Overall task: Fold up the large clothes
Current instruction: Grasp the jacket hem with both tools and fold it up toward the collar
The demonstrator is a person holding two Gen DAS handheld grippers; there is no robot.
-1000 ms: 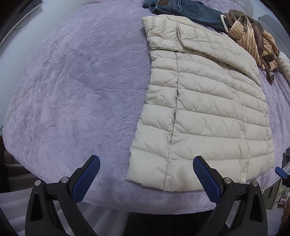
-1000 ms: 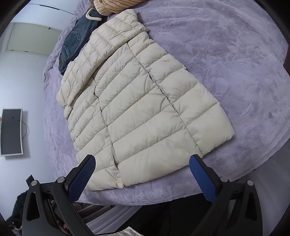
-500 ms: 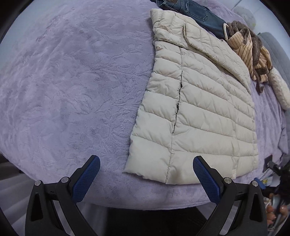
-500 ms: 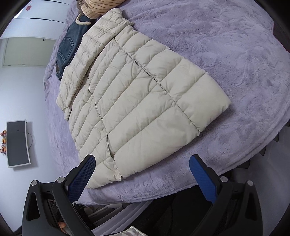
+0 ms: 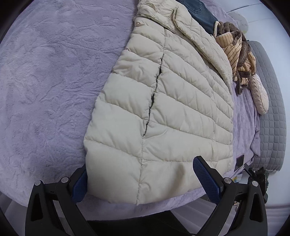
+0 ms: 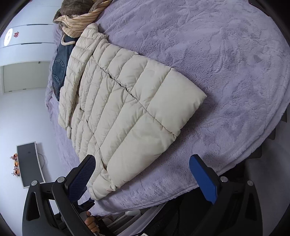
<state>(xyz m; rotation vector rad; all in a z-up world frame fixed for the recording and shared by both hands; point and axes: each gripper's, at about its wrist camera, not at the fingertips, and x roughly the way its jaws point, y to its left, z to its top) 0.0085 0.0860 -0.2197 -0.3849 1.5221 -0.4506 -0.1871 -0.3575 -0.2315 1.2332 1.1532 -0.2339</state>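
Note:
A cream quilted puffer jacket [image 5: 163, 109] lies flat on the purple bed cover [image 5: 45, 81], its sleeves folded in and its hem toward me. My left gripper [image 5: 143, 183] is open with its jaws spread either side of the hem's left corner; the left finger [image 5: 79, 185] sits partly behind the jacket's edge. In the right wrist view the jacket [image 6: 130, 109] runs diagonally. My right gripper [image 6: 145, 177] is open, just off the hem's other corner, the left finger [image 6: 81, 176] beside the edge.
Blue jeans [image 5: 201, 10] and a brown striped garment [image 5: 235, 50] lie beyond the jacket's collar. A cream cushion [image 5: 259, 94] and a grey quilted headboard [image 5: 271, 109] are at the right. The bed edge [image 6: 226, 174] is close below both grippers. A monitor [image 6: 29, 163] stands by the wall.
Both grippers have moved in toward the jacket's hem and lower; the hem now fills the space between the left jaws. Both stay open.

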